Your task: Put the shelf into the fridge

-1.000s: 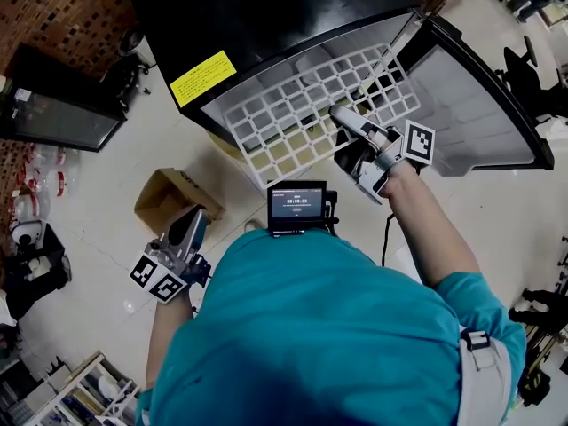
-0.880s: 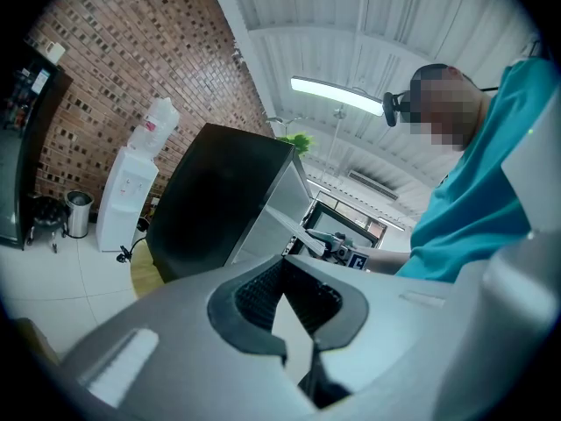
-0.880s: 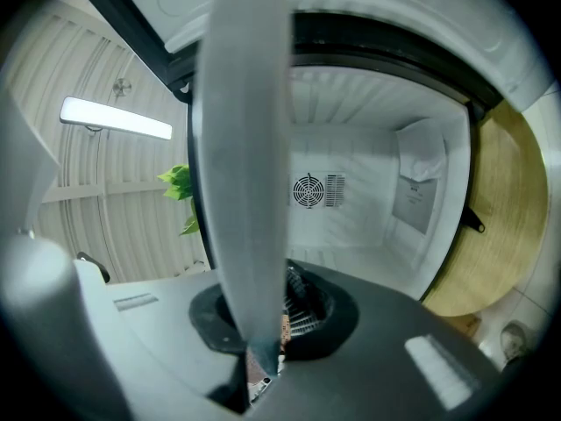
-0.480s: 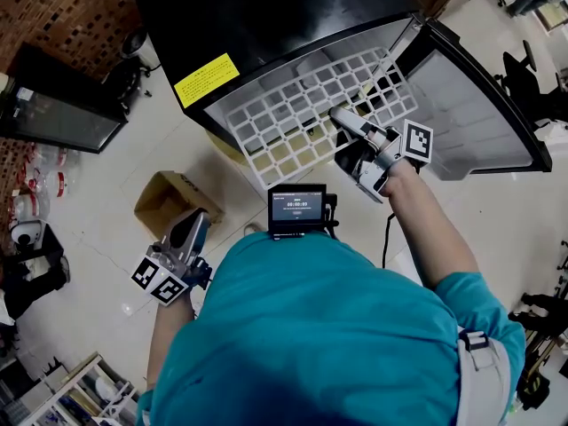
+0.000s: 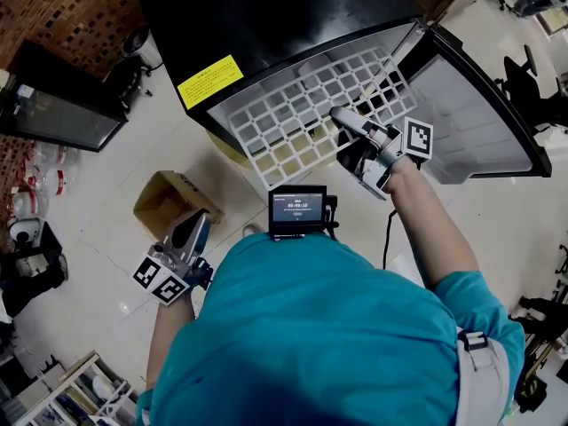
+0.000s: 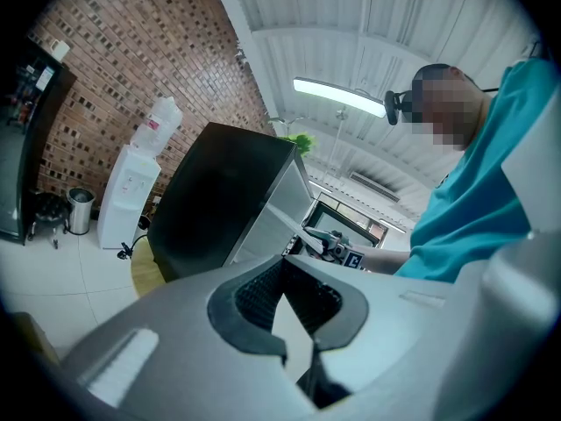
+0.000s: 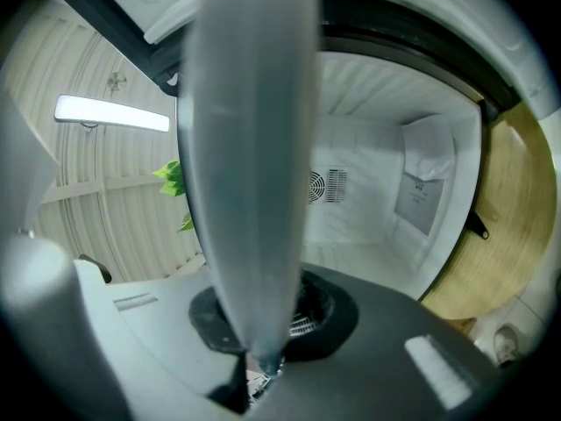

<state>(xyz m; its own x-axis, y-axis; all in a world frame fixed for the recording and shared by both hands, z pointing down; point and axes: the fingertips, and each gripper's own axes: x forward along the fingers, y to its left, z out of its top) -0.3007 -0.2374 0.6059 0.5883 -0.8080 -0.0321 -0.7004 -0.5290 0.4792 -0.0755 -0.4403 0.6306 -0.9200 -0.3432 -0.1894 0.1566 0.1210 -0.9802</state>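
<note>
The white grid shelf [image 5: 288,118] lies tilted across the open front of the black fridge [image 5: 266,16], its far edge at the cabinet opening. My right gripper [image 5: 341,117] is shut on the shelf's near right edge. In the right gripper view the shelf [image 7: 250,147] runs up from the jaws as a blurred grey band, with the white fridge interior [image 7: 386,191] behind it. My left gripper [image 5: 193,226] hangs low at the person's left side, away from the fridge. Its pads [image 6: 263,292] are together with nothing between them.
The fridge door [image 5: 479,105] stands open to the right. A cardboard box [image 5: 164,198] sits on the floor left of the person, and a black cabinet [image 5: 58,105] stands further left. A small screen [image 5: 297,207] hangs at the person's chest. A water dispenser [image 6: 131,191] stands by the brick wall.
Hardly anything differs: the right gripper stays shut on the shelf at the fridge opening, and the left gripper stays low at the side.
</note>
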